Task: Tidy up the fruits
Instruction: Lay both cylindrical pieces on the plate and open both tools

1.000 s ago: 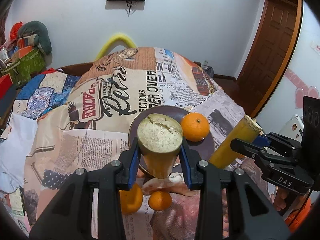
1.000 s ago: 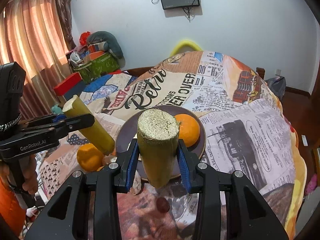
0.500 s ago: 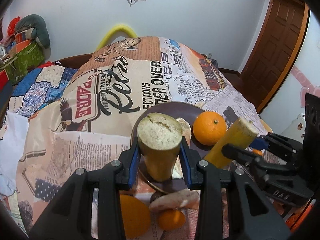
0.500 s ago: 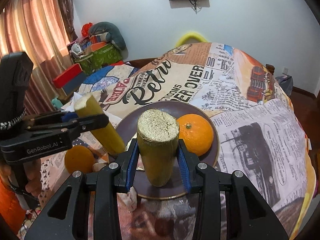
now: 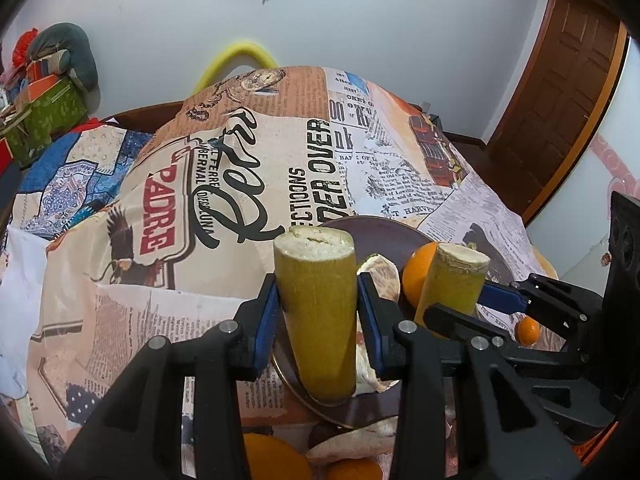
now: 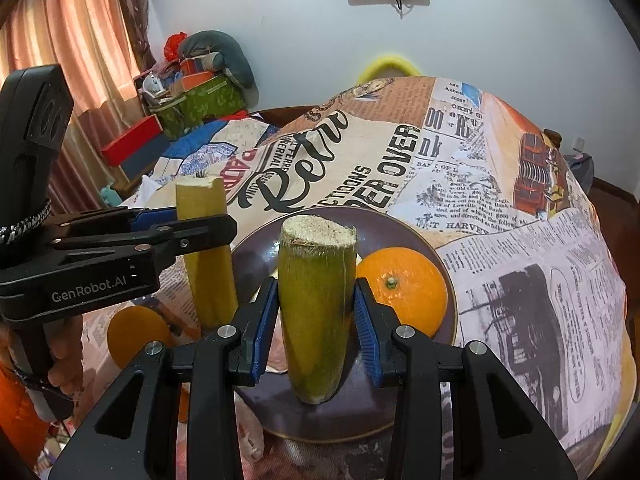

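Observation:
My left gripper (image 5: 316, 312) is shut on a yellow-green sugarcane piece (image 5: 316, 332), held upright over the near rim of a dark plate (image 5: 384, 232). An orange (image 5: 416, 280) lies on the plate, with a pale peel (image 5: 380, 276) beside it. My right gripper (image 6: 316, 320) is shut on a second cane piece (image 6: 316, 292), standing low over the plate (image 6: 400, 224) next to the orange (image 6: 400, 288). Each view shows the other gripper from the side: the right gripper (image 5: 472, 304) with its cane (image 5: 456, 280), the left gripper (image 6: 192, 232) with its cane (image 6: 206, 264).
A newspaper-print cloth (image 5: 240, 184) covers the table. Loose oranges (image 5: 276, 460) (image 6: 136, 332) and a smaller one (image 5: 528, 330) lie off the plate near the front edge. A hand (image 6: 60, 372) grips the left tool. Boxes (image 6: 192, 100) and a curtain stand at far left, a door (image 5: 560, 112) at right.
Both grippers moved forward and down toward the plate with their cane pieces. The plate and orange now sit closer, and the two canes stand nearer each other and more upright.

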### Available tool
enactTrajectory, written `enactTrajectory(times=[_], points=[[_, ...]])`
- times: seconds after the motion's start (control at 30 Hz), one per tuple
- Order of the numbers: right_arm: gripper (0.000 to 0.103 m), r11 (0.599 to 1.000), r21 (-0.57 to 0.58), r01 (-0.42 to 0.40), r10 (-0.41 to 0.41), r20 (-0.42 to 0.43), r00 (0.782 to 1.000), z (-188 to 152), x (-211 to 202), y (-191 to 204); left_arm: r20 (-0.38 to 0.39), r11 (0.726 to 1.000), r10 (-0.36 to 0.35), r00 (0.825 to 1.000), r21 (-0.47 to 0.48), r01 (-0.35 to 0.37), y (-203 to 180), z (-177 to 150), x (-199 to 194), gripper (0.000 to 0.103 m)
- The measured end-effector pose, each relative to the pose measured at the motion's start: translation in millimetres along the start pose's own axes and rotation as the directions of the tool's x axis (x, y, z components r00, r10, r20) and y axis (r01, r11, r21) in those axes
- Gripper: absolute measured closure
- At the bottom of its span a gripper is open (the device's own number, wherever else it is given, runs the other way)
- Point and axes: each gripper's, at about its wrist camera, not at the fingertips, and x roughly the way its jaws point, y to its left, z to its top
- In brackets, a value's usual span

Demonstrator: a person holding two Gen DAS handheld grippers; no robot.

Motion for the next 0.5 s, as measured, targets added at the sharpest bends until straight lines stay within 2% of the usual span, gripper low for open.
enactTrajectory(times=[0.1, 0.17, 0.23, 0.3, 0.5], points=[[0.068, 1.0, 0.004, 0.001, -0.001, 0.0, 1.0, 0.2, 1.6, -1.5, -0.009, 1.0, 0.019, 1.0, 0.018, -0.018, -3.5, 1.5, 3.8, 0.065], [0.066, 1.0, 0.005, 0.009, -0.009, 0.0, 1.0, 0.4, 0.9, -2.5, -0.016, 0.999, 0.037, 0.999, 0.02, -0.037, -4.5, 1.8, 5.5, 0.054], [0.059, 1.0, 0.006, 0.008, -0.008, 0.003, 1.0, 0.8, -1.4, -3.5, -0.013, 1.0, 0.027, 1.0, 0.011, -0.027, -4.4, 0.7, 4.0, 0.049], [0.056, 1.0, 0.0, 0.014, -0.014, 0.012, 1.0, 1.3, -4.0, -3.5, -0.012, 1.0, 0.027, 1.0, 0.012, -0.027, -5.5, 0.1, 1.8, 0.043], [0.056, 1.0, 0.002, 0.022, -0.022, 0.028, 0.999, -1.2, -14.1, -4.1, 0.0, 0.998, 0.053, 0.999, 0.015, -0.053, -10.6, -4.0, -10.1, 0.028]])
